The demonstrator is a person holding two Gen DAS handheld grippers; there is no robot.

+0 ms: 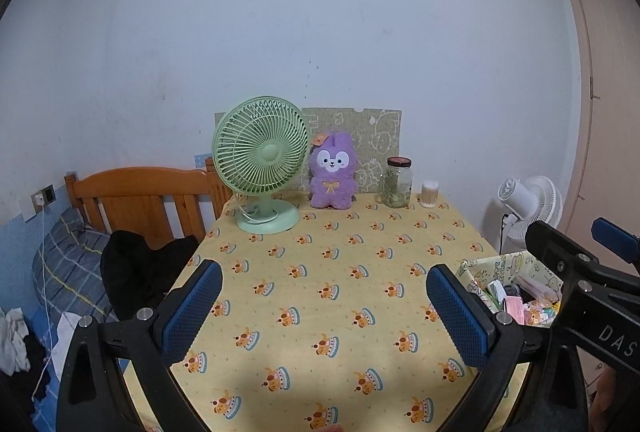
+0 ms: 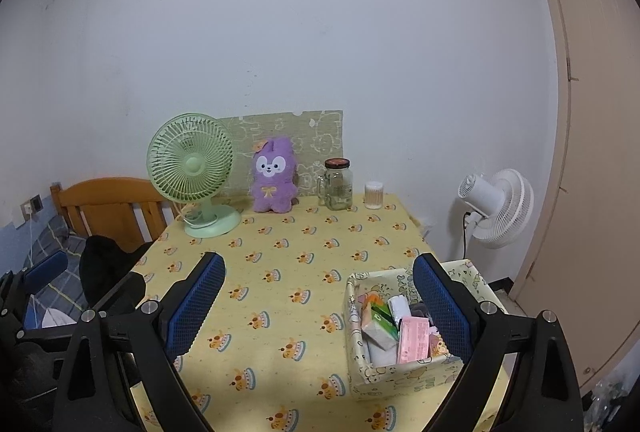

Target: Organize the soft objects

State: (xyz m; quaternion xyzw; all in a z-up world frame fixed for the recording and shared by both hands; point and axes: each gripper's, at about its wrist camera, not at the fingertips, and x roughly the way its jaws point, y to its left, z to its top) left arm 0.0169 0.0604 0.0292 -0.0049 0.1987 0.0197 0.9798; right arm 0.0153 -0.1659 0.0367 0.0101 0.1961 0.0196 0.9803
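Note:
A purple plush bunny (image 1: pixel 333 172) sits upright at the back of the table against a patterned board; it also shows in the right wrist view (image 2: pixel 274 176). A fabric storage box (image 2: pixel 404 328) with packets and small items stands at the table's right front; its edge shows in the left wrist view (image 1: pixel 508 284). My left gripper (image 1: pixel 324 308) is open and empty above the table's front. My right gripper (image 2: pixel 318 306) is open and empty, its right finger over the box.
A green desk fan (image 1: pixel 262 160) stands left of the bunny. A glass jar (image 1: pixel 397 182) and a cotton swab pot (image 1: pixel 429 193) stand to its right. The yellow tablecloth (image 1: pixel 320 272) covers the table. A bed with dark clothing (image 1: pixel 140 268) lies left. A white floor fan (image 2: pixel 496 208) stands right.

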